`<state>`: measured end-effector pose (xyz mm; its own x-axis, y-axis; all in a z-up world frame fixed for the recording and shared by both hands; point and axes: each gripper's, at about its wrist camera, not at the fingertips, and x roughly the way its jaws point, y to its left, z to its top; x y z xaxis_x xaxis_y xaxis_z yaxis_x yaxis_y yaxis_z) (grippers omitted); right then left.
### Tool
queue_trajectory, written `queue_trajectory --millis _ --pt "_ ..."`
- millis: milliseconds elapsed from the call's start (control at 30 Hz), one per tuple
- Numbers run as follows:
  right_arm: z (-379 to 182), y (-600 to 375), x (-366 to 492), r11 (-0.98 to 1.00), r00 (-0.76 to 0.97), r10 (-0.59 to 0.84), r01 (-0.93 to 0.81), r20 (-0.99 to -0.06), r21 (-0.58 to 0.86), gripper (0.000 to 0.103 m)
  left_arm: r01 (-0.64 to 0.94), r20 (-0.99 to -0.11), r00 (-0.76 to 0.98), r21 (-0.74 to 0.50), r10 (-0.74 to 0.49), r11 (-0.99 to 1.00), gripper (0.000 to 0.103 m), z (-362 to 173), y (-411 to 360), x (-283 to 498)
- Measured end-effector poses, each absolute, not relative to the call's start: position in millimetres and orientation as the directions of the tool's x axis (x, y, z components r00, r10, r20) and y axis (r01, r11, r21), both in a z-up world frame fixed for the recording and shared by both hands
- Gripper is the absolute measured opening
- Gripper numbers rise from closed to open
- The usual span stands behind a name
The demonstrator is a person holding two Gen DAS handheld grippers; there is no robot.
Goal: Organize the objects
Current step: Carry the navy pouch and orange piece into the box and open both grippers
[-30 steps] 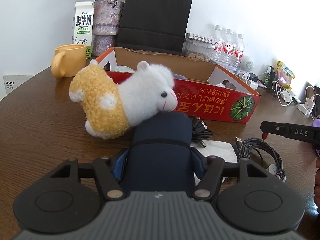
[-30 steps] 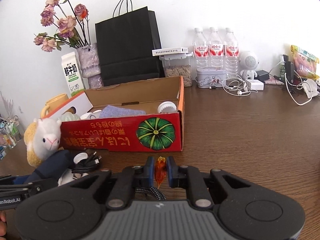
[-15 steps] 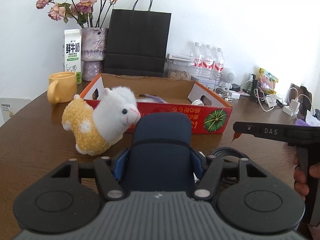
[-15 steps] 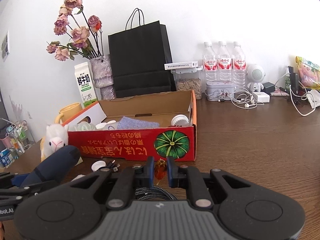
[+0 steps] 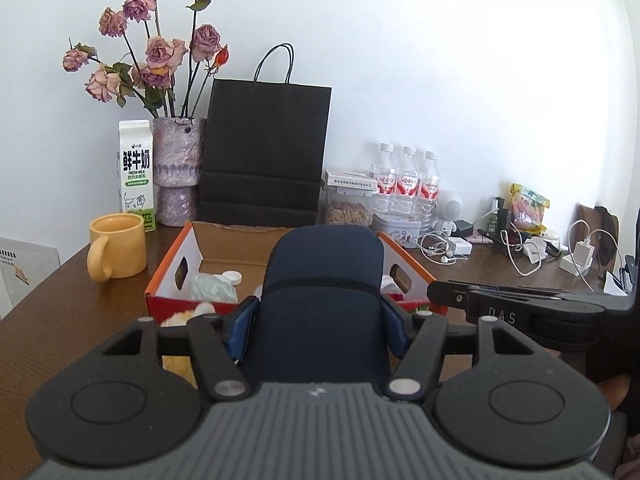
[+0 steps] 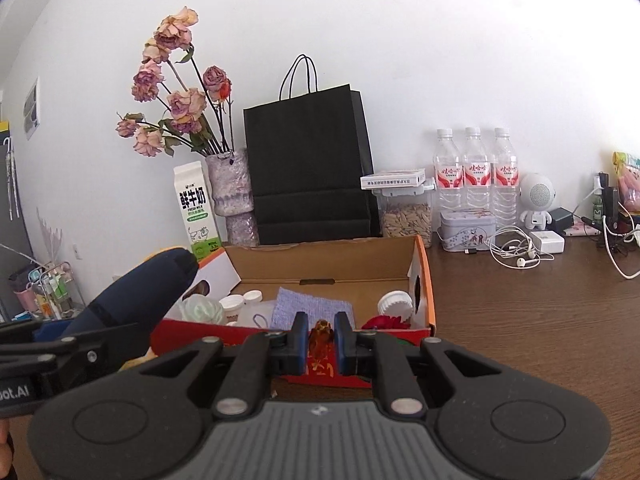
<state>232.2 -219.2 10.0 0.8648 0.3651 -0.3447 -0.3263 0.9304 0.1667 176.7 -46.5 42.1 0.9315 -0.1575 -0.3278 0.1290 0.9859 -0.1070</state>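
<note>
My left gripper (image 5: 318,320) is shut on a dark navy cylindrical pouch (image 5: 324,272), held off the table and pointing at the red cardboard box (image 5: 172,264). In the right wrist view the pouch (image 6: 148,288) hangs at the left over the box's near left corner. My right gripper (image 6: 321,340) is shut on a small amber translucent piece (image 6: 320,336), just in front of the box's red front wall (image 6: 424,280). A yellow-and-white plush alpaca (image 5: 180,316) shows only as a sliver under my left fingers.
In the box lie a lilac cloth (image 6: 312,308), white caps and a white lid (image 6: 396,304). A yellow mug (image 5: 118,246), milk carton (image 5: 136,168), vase of dried roses (image 5: 178,168) and black paper bag (image 5: 264,152) stand behind. Water bottles (image 5: 408,180) and cables (image 5: 520,248) fill the back right.
Both grippers have risen with their loads. The alpaca has dropped from mid-view to under my left fingers, and the inside of the box has come into sight.
</note>
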Motion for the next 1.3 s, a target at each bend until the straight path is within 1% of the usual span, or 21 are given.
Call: queue_trajectory --millis 233,433,600,833,1133,1233,1267,1300 --pt "24 -206 259 0.93 0.877 0.366 -0.329 -0.313 0.164 0.012 0.093 -0.302 0.946 -0.097 -0.118 0.991 0.064 56 -43 211" --pt "32 -197 293 0.931 0.885 0.362 -0.328 -0.292 0.159 0.012 0.057 -0.312 0.946 -0.108 -0.088 0.993 0.064 58 -39 254" --pt "31 -185 324 0.932 0.879 0.363 -0.338 -0.31 0.133 0.012 0.033 -0.326 0.943 -0.106 -0.066 0.994 0.064 56 -41 287" --pt "18 -180 359 0.932 0.863 0.362 -0.334 -0.353 0.14 0.012 0.015 -0.347 0.936 -0.107 -0.051 0.994 0.064 50 -38 322" --pt "-2 -179 376 0.939 0.847 0.343 -0.321 -0.406 0.123 0.012 -0.003 -0.406 0.913 -0.099 -0.037 0.995 0.064 34 -29 349" --pt "-5 -178 377 0.936 0.836 0.349 -0.328 -0.424 0.125 0.014 -0.004 -0.424 0.905 -0.099 -0.039 0.995 0.067 30 -28 353" --pt "-6 -178 377 0.938 0.835 0.344 -0.324 -0.43 0.123 0.014 -0.01 -0.422 0.906 -0.098 -0.032 0.995 0.07 29 -28 353" --pt "-6 -177 377 0.942 0.837 0.333 -0.315 -0.435 0.116 0.025 -0.014 -0.413 0.91 -0.094 -0.026 0.996 0.082 30 -27 351"
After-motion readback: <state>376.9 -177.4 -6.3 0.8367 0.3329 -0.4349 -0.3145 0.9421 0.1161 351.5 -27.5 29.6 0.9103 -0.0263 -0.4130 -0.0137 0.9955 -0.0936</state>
